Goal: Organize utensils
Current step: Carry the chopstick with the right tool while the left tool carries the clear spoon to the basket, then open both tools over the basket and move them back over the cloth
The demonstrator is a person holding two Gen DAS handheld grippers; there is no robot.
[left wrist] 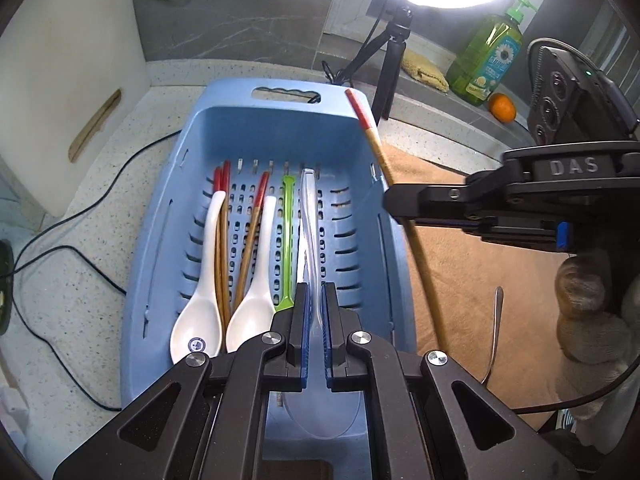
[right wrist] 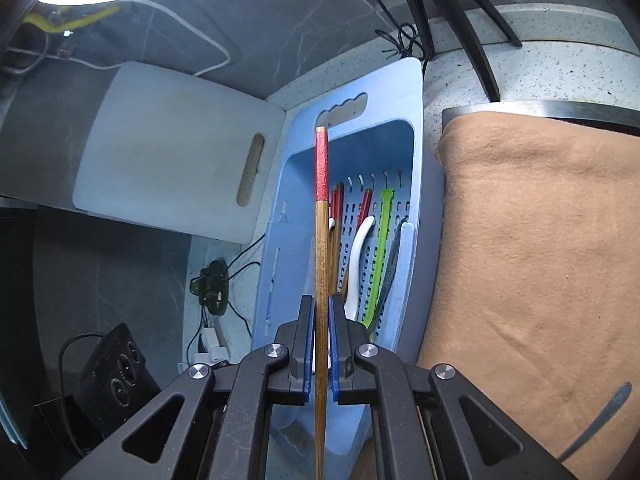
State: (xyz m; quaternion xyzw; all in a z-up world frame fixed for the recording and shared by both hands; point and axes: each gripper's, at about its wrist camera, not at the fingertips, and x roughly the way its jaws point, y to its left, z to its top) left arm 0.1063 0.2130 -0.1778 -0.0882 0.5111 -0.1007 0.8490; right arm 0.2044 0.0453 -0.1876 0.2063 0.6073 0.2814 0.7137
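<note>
The left tool is pinching the handle of a clear plastic spoon between its blue pads, holding it over the blue basket, with the spoon's bowl sitting below the fingers near the basket's near end and its handle reaching away along the basket's right side. The right tool is pinching a wooden chopstick with a red end, its pads pressed against the shaft; in the left wrist view that chopstick is slanting across the basket's right rim, its red end toward the far corner, and the right tool is coming in from the right side. Lying lengthwise in the basket are two white spoons, each with a pair of red-ended chopsticks just beside it, and a green stick between the right-hand white spoon and the clear one. The basket is sitting on a speckled bench with black cables running across it. Right of the basket a tan towel is lying spread out, with a metal utensil resting on it. A white cutting board is leaning at the left, and a green soap bottle, an orange and a ring light on a tripod are standing at the back.
</note>
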